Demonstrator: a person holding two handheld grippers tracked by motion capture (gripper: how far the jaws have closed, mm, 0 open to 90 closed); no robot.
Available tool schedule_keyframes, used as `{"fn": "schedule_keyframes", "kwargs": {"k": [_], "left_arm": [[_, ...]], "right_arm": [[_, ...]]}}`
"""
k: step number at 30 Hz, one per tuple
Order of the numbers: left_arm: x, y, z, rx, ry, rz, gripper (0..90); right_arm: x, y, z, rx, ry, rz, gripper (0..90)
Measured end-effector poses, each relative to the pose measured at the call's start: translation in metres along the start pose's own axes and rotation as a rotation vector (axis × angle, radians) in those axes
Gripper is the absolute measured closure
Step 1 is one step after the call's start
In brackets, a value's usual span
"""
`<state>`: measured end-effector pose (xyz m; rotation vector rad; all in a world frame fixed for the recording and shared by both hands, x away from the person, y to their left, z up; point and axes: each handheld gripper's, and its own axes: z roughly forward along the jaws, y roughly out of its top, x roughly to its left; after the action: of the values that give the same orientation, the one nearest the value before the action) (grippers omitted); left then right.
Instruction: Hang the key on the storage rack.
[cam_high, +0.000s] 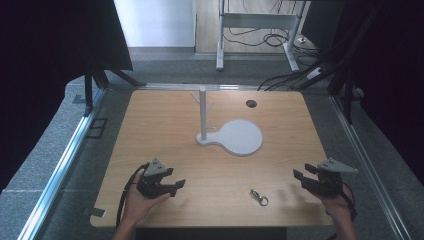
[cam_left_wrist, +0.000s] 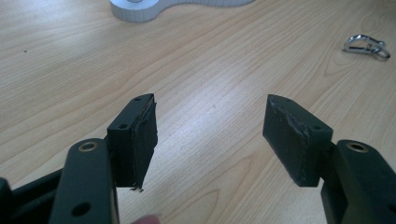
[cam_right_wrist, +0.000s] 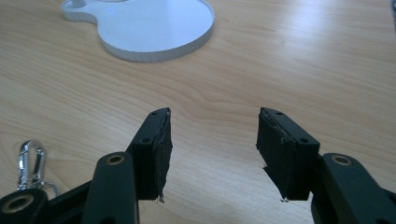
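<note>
1. Currently: right gripper (cam_high: 306, 176) and left gripper (cam_high: 176, 186) both agape, holding nothing.
2. Metal clasp (cam_high: 259, 196) lies on table (cam_high: 165, 125) between them, nearer the right.
3. Advice: straddle the clasp squarely before pinching.

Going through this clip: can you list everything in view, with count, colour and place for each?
table: one, light wood, centre of the high view
stand: one, white; upright post with short side branches on a flat base that widens into a round plate, toward the far middle of the table
key clip: one, silver metal, lying flat on the table near the front edge, between the two grippers
cable hole: one, dark, far right part of the tabletop
desk frame: one, white, on the floor beyond the table, with cables beside it
left gripper: one, black with grey top plate, front left, jaws apart, nothing between them
right gripper: one, black with grey top plate, front right, jaws apart, nothing between them
</note>
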<state>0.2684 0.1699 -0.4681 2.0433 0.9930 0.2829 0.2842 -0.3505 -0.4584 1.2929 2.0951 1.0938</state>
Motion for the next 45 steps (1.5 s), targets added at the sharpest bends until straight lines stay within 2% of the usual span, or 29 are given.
{"fn": "schedule_keyframes", "kwargs": {"k": [3, 7, 11, 16, 19, 23, 29, 36, 45], "left_arm": [[0.003, 0.001, -0.006, -0.015, 0.005, -0.008, 35.6], [0.005, 0.001, -0.007, -0.006, 0.009, 0.004, 35.6], [0.006, 0.001, -0.007, 0.002, 0.01, 0.013, 35.6], [0.003, 0.004, -0.014, -0.011, 0.01, 0.023, 35.3], [0.001, 0.007, -0.02, -0.027, 0.01, 0.031, 35.2], [0.0, 0.007, -0.02, -0.022, 0.008, 0.036, 35.3], [-0.001, 0.006, -0.014, 0.004, 0.004, 0.042, 35.2], [-0.006, 0.006, -0.011, 0.019, -0.006, 0.056, 35.3], [-0.007, 0.005, -0.009, 0.029, -0.01, 0.063, 35.3]], "right_arm": [[0.003, 0.004, 0.004, 0.028, 0.024, -0.003, 46.1], [0.009, 0.013, 0.01, 0.083, 0.057, -0.002, 46.0], [0.016, 0.029, 0.009, 0.138, 0.045, -0.035, 48.2], [0.028, 0.05, 0.004, 0.201, 0.082, -0.079, 51.7], [0.036, 0.06, 0.005, 0.257, 0.093, -0.096, 52.0], [0.047, 0.07, 0.011, 0.34, 0.103, -0.143, 52.6], [0.061, 0.072, 0.027, 0.449, 0.132, -0.188, 55.7], [0.072, 0.068, 0.039, 0.517, 0.167, -0.193, 59.3], [0.09, 0.06, 0.047, 0.589, 0.212, -0.213, 62.0]]}}
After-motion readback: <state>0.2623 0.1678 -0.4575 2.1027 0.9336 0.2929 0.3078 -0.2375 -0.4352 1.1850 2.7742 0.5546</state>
